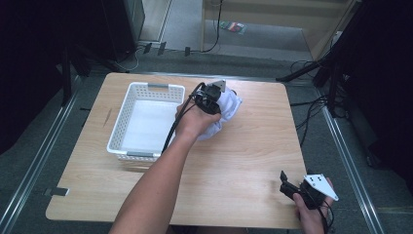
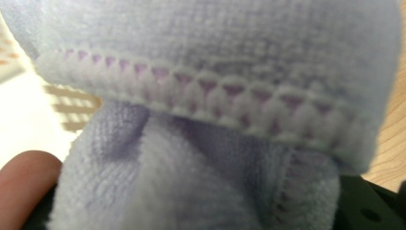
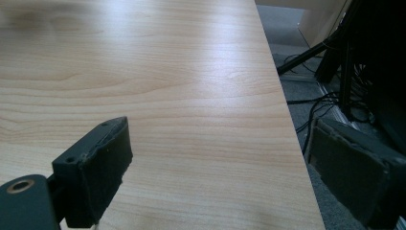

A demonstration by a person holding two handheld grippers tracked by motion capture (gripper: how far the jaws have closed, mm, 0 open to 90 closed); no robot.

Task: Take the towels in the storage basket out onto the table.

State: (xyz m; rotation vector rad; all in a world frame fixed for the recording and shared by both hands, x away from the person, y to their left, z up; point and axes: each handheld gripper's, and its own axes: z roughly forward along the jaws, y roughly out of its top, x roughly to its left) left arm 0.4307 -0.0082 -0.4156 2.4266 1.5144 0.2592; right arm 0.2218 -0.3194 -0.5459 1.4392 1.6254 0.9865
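- High view: the left claw is clamped on a bunched pale towel and holds it over the worktop, just beside the right rim of the white basket. The person's left hand wraps the claw's body, with the cable trailing back along the forearm. The basket looks bare inside. The step in hand, as I judge it, is carrying the towel to the basket; the next move calls for a shift left over the rim, a lowering into the tub, and only then a release.
- High view, near corner: the right claw rests low at the worktop's near right edge in the right hand, well apart from the towel and the basket.
- Left gripper view: the towel crowds right up against the camera, its stitched hem running across in a line of purple triangles. The cloth bulges up from between the jaws, so the grip sits deep in the bundle and not on a corner. A fingertip shows at lower left, and a slice of the basket's slotted wall lies behind the cloth.
- Right gripper view: the right claw stands wide open with nothing between its pads, looking along bare worktop toward the far right edge and the floor beyond.
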